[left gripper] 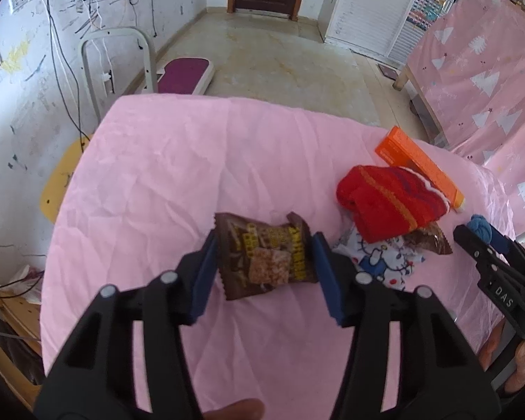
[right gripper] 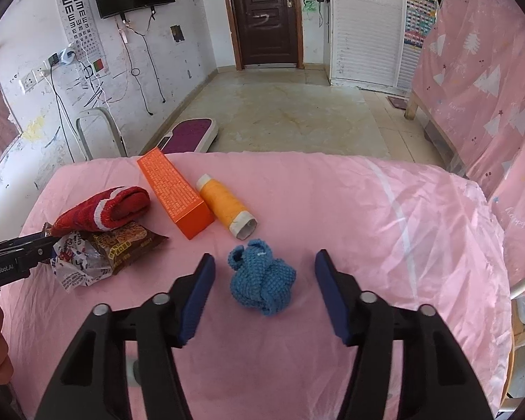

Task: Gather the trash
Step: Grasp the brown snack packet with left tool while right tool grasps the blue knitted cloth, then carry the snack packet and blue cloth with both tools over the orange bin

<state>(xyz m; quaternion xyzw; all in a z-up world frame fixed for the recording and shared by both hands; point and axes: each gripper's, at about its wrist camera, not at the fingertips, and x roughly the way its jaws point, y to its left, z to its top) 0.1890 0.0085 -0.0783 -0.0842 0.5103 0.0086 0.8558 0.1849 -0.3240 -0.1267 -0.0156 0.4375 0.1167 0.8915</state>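
Left wrist view: left claw (left gripper: 264, 262) is squeezing brown snack bag (left gripper: 266, 257) above pink desk (left gripper: 157, 175) | right claw (right gripper: 264, 290) is hanging wide open, empty, around blue yarn ball (right gripper: 260, 281) | white wrapper (right gripper: 75, 262) and second snack bag (right gripper: 129, 245) are waiting; no bin showing.

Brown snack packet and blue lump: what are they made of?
Brown snack packet: looks like glossy printed plastic film; shiny, crinkled, with serrated sealed ends. Blue lump: knitted yarn, matte; stitch rows visible, probably wool or acrylic.
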